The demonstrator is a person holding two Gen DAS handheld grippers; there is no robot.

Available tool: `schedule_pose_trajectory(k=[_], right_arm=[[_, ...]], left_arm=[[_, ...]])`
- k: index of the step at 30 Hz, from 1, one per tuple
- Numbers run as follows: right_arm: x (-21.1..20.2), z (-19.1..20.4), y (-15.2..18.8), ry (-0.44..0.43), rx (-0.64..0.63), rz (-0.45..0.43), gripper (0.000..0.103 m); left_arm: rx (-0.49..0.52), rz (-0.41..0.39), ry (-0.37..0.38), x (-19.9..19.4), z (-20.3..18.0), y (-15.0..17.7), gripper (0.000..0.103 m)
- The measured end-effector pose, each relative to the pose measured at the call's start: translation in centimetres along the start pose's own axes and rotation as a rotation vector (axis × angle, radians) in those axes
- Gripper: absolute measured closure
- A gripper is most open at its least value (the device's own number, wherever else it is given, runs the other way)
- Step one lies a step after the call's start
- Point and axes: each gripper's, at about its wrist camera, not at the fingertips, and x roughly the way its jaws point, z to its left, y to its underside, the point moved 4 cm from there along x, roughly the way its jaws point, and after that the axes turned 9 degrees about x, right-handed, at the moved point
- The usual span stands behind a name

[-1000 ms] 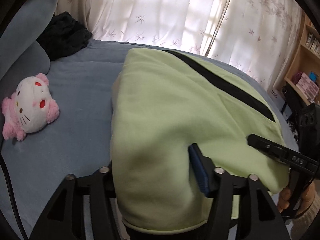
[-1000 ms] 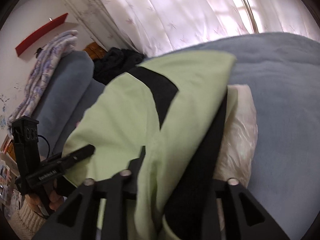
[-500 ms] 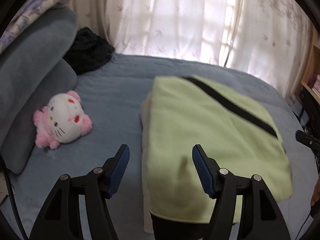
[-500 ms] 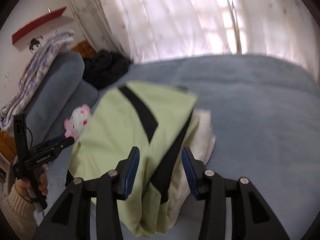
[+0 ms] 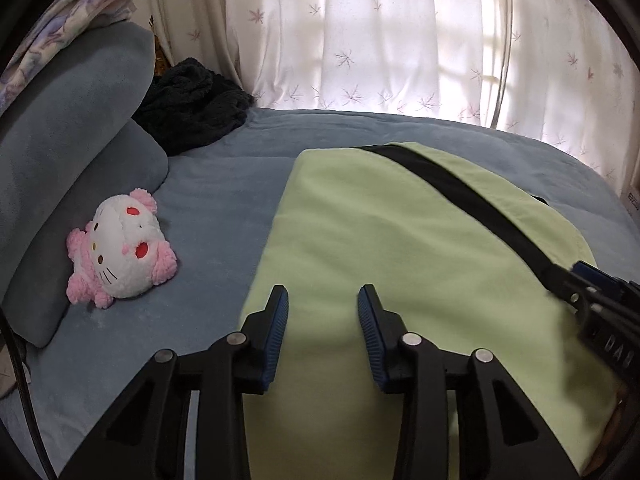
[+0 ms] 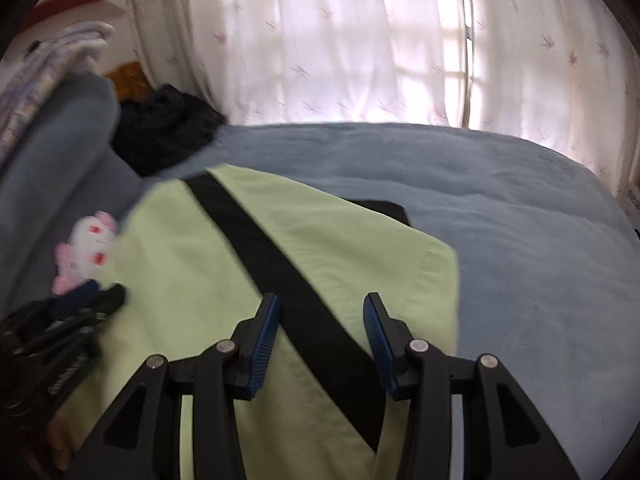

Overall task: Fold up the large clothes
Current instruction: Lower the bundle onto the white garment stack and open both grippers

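Bed (image 5: 224, 184) with blue-grey cover fills most of both views; white flower-print curtains (image 5: 360, 40) hang along its far side. Grey pillows (image 5: 72, 128) stacked at left, a dark knit garment (image 5: 192, 108) bunched at the far left corner. Folded pale green garment (image 5: 380, 248) with a diagonal black stripe lies flat on the bed, centre to right. Pink-and-white plush cat (image 5: 120, 248) lies left of it, against the lower pillow. Left tongs (image 5: 323, 300) apart, empty, over the garment's near left edge. Right tongs (image 6: 320, 308) apart, empty, above the black stripe near the garment's right edge.
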Motion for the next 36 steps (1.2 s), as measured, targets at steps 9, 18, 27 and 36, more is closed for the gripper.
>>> schedule_pose_trajectory(k=[9, 18, 27, 36], right_arm=[[3.1, -3.4, 1.4, -0.086, 0.082, 0.029, 0.055], [3.5, -2.7, 2.1, -0.062, 0.067, 0.049, 0.052], [-1.0, -2.7, 2.4, -0.024, 0.080, 0.086, 0.040], [-13.5, -1.3, 4.0, -0.106, 0.064, 0.064, 0.034]], left_arm=[[0.019, -0.008, -0.058, 2.4, -0.2, 1.4, 0.066], [0.007, 0.002, -0.061, 2.5, 0.2, 2.1, 0.065], [-0.007, 0.048, -0.030, -2.3, 0.7, 2.7, 0.063], [0.042, -0.002, -0.002, -14.1, 0.6, 3.7, 0.052]])
